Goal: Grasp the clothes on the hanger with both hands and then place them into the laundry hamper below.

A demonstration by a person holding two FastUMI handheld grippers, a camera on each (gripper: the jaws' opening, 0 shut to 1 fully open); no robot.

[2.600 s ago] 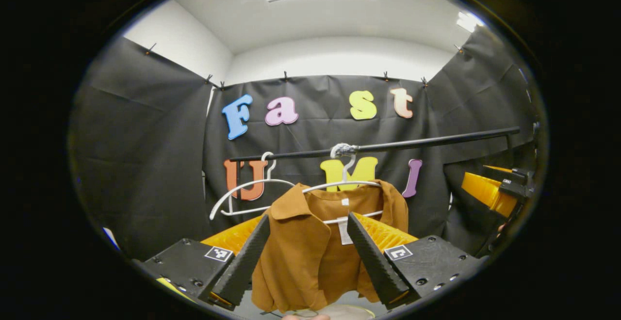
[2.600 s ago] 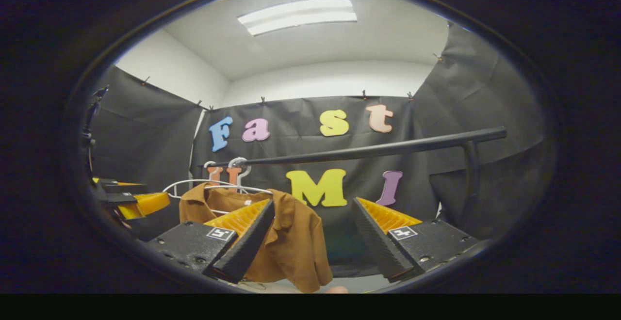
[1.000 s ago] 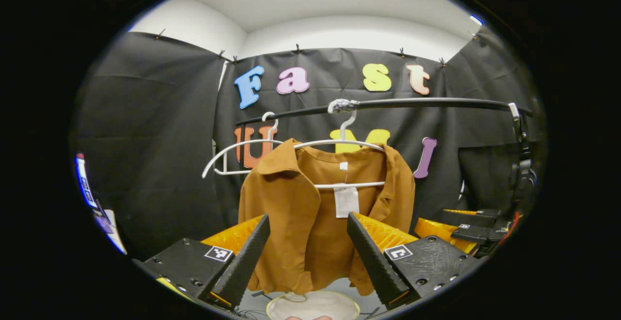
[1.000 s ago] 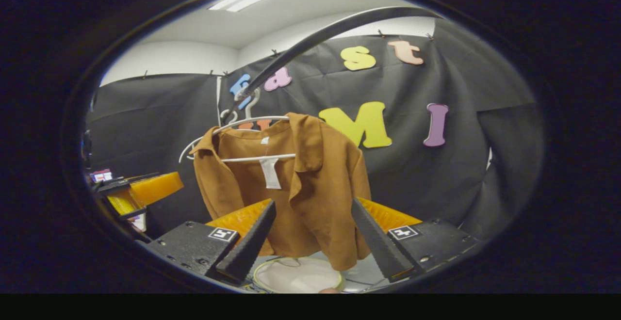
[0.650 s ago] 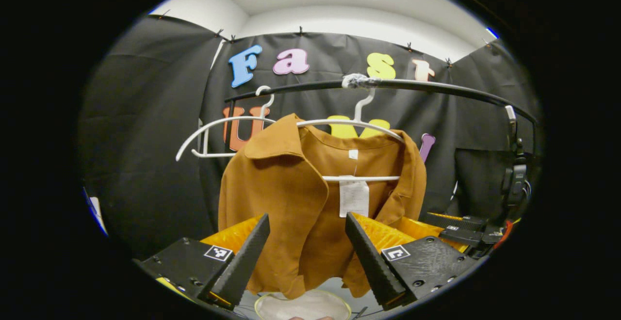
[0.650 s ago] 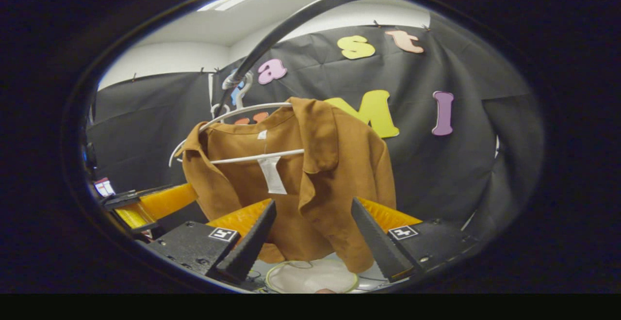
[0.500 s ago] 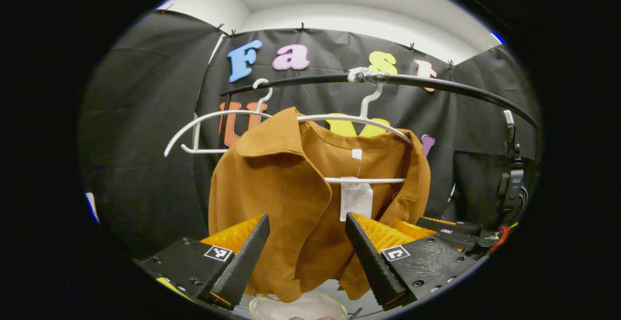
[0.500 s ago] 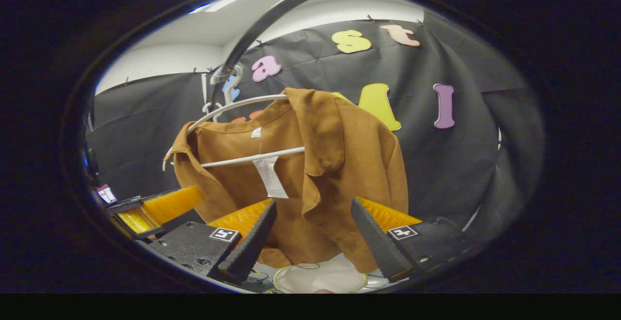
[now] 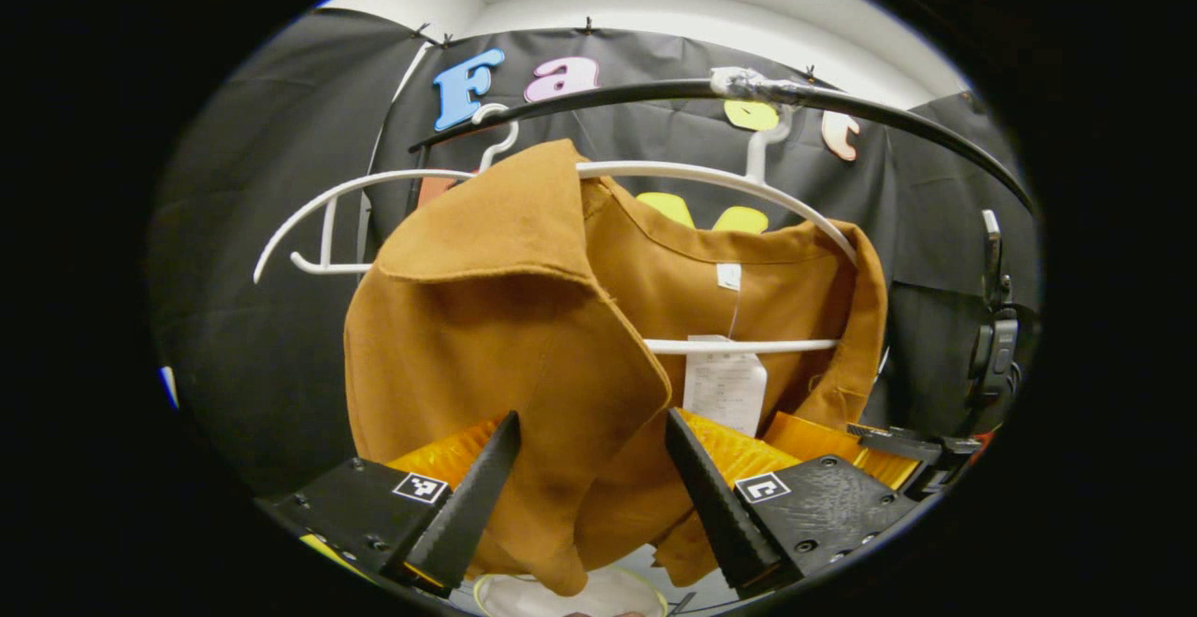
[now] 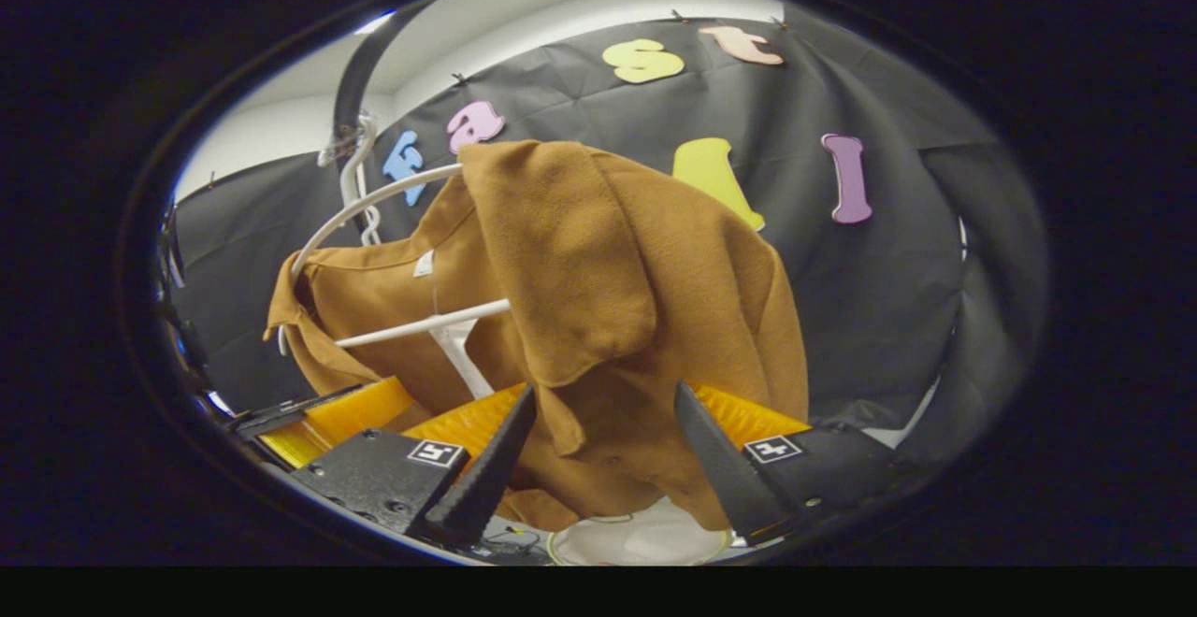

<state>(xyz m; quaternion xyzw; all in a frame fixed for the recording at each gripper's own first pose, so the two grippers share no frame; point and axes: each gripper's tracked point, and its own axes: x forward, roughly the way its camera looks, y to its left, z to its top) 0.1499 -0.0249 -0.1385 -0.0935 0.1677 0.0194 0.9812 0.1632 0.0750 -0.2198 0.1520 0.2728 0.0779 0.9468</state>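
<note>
A brown collared jacket (image 9: 505, 318) hangs on a white hanger (image 9: 739, 346) from a black rail (image 9: 617, 93). My left gripper (image 9: 591, 419) is open, and the jacket's front panel on the collar side hangs between its spread fingers. In the right gripper view the jacket (image 10: 636, 299) looms close, with my right gripper (image 10: 604, 391) open around its other front panel below the collar flap. The white rim of the laundry hamper (image 10: 645, 538) sits below the hem; it is the hamper (image 9: 612, 589) under the jacket in the left gripper view too. The right gripper (image 9: 879, 449) appears at lower right there.
A second, bare white hanger (image 9: 318, 215) hangs on the rail left of the jacket. A black clamp device (image 9: 993, 346) sits on the rail's post at the right. Black cloth walls close in behind and on both sides. The left gripper (image 10: 318, 416) shows low on the left.
Both grippers have moved forward toward the jacket, which now looms much larger. Its front panels now sit between the open fingers of each gripper. The jacket still hangs on the hanger.
</note>
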